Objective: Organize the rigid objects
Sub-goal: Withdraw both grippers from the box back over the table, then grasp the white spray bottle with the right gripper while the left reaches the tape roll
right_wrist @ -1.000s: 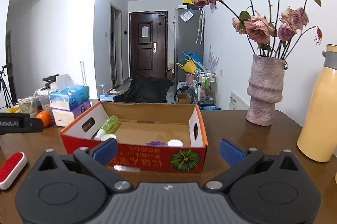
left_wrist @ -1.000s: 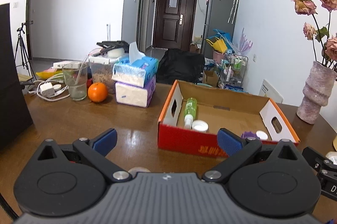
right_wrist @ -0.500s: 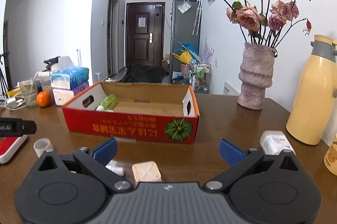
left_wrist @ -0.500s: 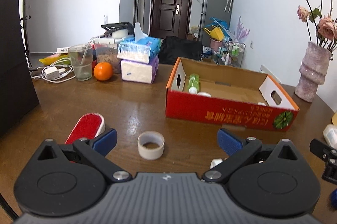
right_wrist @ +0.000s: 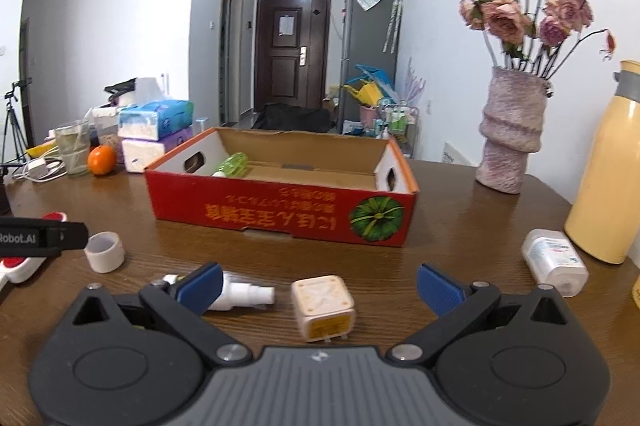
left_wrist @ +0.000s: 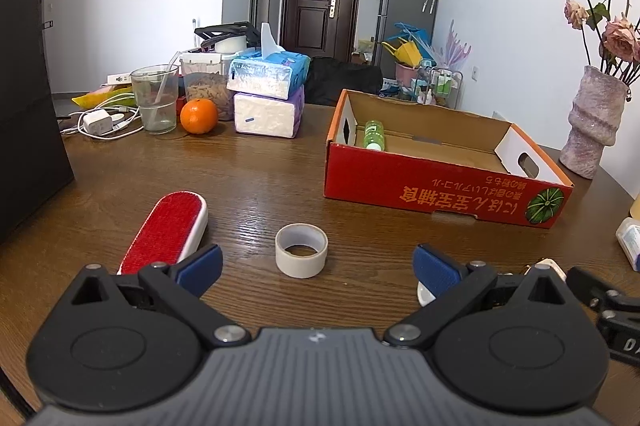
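Brown wood table (left_wrist: 260,170), left view first; my left gripper (left_wrist: 316,266) hangs low over it, jaws wide, holding nothing; the tape roll (left_wrist: 301,250) sits between the fingers' line, just ahead; the lint brush (left_wrist: 166,230) lies to its left, touching nothing I can see but close to the left pad; the red box (left_wrist: 440,186) stands farther off to the right with a green bottle (left_wrist: 374,135) already lying inside; anything else in it is hidden by the near wall.

Right view; my right gripper (right_wrist: 318,290) is also spread wide and empty; a cream cube (right_wrist: 323,306) lies between the fingers; a white spray bottle (right_wrist: 240,296) lies on its side just behind the left pad; a pill bottle (right_wrist: 554,262) lies to the right near the yellow flask (right_wrist: 612,162); the box is beyond, the bottle showing at its left end.

Judgement: early to mid task; one item seen boxed; tape, brush, cube, spray bottle and pill bottle left on the table; neither gripper has yet closed on anything.
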### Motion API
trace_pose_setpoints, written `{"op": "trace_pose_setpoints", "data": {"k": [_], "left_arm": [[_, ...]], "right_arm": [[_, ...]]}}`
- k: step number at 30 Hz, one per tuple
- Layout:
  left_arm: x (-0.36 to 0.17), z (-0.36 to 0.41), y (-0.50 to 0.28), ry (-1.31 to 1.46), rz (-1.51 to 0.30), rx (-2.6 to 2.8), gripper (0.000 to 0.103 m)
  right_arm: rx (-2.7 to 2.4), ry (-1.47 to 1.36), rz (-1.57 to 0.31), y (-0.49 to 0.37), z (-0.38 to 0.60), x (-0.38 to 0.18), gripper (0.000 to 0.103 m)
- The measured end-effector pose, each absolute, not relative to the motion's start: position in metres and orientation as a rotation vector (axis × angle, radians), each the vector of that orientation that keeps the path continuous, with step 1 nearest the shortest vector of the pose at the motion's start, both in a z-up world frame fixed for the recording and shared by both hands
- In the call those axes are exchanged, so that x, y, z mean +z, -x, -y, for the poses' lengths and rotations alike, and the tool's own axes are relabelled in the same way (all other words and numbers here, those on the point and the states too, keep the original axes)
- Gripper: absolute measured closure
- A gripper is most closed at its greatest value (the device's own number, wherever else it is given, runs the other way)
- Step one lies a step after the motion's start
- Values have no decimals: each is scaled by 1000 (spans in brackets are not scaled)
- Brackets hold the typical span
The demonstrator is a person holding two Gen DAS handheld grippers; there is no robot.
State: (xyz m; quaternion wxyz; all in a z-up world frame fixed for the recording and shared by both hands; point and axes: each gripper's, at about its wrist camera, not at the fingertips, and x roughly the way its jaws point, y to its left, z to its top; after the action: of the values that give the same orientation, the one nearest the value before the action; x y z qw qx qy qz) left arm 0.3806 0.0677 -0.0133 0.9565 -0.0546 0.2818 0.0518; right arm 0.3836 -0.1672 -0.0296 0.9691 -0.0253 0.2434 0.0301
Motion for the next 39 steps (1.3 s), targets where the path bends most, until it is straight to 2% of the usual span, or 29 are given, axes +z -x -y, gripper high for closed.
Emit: {"op": "trace_pose_setpoints", "data": {"k": [23, 39], "left_arm": [[-25, -116, -388, 130, -587, 136, 0], [-31, -134, -392, 146, -606, 133, 0]], "right_arm": [[190, 124, -569, -429, 93, -59, 0], [152, 82, -656, -463, 94, -86, 0]]}}
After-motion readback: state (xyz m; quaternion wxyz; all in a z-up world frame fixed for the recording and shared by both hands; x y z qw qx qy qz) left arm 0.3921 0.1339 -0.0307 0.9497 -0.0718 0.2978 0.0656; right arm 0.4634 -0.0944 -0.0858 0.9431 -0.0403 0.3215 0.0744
